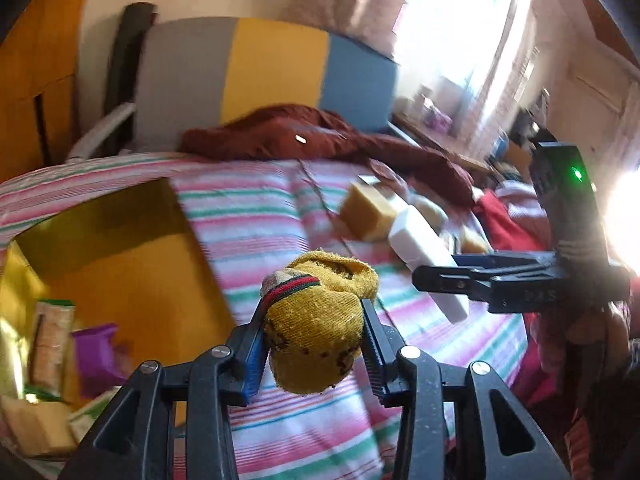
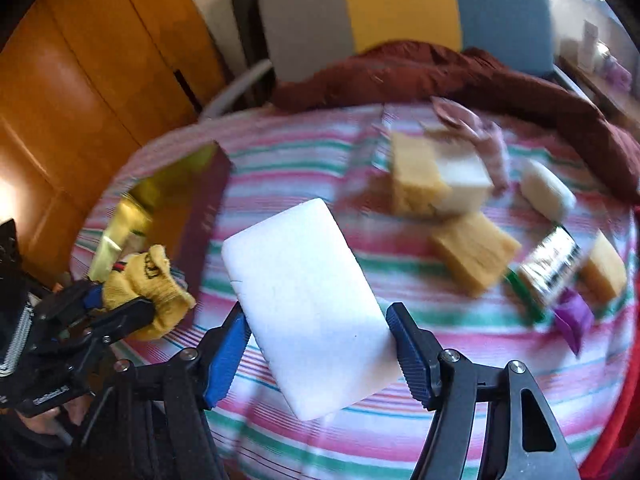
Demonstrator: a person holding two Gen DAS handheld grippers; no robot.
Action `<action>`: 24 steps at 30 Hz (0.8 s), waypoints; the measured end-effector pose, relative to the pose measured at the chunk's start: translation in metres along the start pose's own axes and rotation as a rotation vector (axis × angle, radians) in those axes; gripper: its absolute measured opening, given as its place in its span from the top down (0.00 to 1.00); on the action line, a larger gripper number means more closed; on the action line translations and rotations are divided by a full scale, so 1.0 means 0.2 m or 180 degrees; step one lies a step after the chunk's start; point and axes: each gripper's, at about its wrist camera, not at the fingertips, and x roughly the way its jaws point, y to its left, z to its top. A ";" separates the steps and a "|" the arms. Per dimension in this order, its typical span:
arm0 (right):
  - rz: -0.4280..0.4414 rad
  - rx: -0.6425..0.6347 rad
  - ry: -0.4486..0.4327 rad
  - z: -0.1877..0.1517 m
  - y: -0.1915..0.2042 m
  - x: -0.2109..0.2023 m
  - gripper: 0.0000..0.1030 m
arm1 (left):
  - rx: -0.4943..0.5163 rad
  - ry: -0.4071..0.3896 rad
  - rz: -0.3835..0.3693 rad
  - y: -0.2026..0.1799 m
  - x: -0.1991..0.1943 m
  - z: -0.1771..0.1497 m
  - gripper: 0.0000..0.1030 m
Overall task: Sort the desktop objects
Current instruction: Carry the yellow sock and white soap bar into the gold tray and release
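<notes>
My left gripper (image 1: 314, 312) is shut on a rolled yellow sock (image 1: 316, 344) with a red and green band, held above the striped bedspread (image 1: 280, 216). My right gripper (image 2: 316, 312) is shut on a white rectangular block (image 2: 304, 280), also lifted off the bed. In the left wrist view the right gripper (image 1: 444, 280) stands at the right with the white block (image 1: 424, 248) in it. The right wrist view has the left gripper (image 2: 132, 300) low at the left, holding the sock (image 2: 152, 280). An open box with a gold lining (image 1: 132, 248) lies left of both grippers.
The box (image 2: 204, 208) holds snack packets, a purple packet (image 1: 96, 352) and a yellow sponge (image 1: 36, 424). On the bed lie yellow sponges (image 2: 472, 256), a white oval soap (image 2: 546, 190), a green packet (image 2: 548, 268) and a purple packet (image 2: 574, 316). A dark red blanket (image 2: 440, 68) lies along the headboard.
</notes>
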 end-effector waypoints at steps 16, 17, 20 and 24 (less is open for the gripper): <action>0.0780 -0.0457 0.0096 0.21 0.86 0.30 0.33 | -0.0824 -0.0261 0.1050 0.85 -0.28 -0.02 0.59; 0.0825 -0.0445 0.0145 0.21 0.90 0.33 0.33 | -0.0850 -0.0247 0.1075 0.88 -0.28 -0.03 0.59; 0.0900 -0.0336 0.0295 0.21 0.99 0.45 0.33 | -0.0918 -0.0206 0.1177 0.96 -0.27 -0.06 0.58; 0.0977 -0.0218 0.0434 0.22 1.03 0.57 0.33 | -0.0979 -0.0155 0.1241 1.04 -0.27 -0.10 0.58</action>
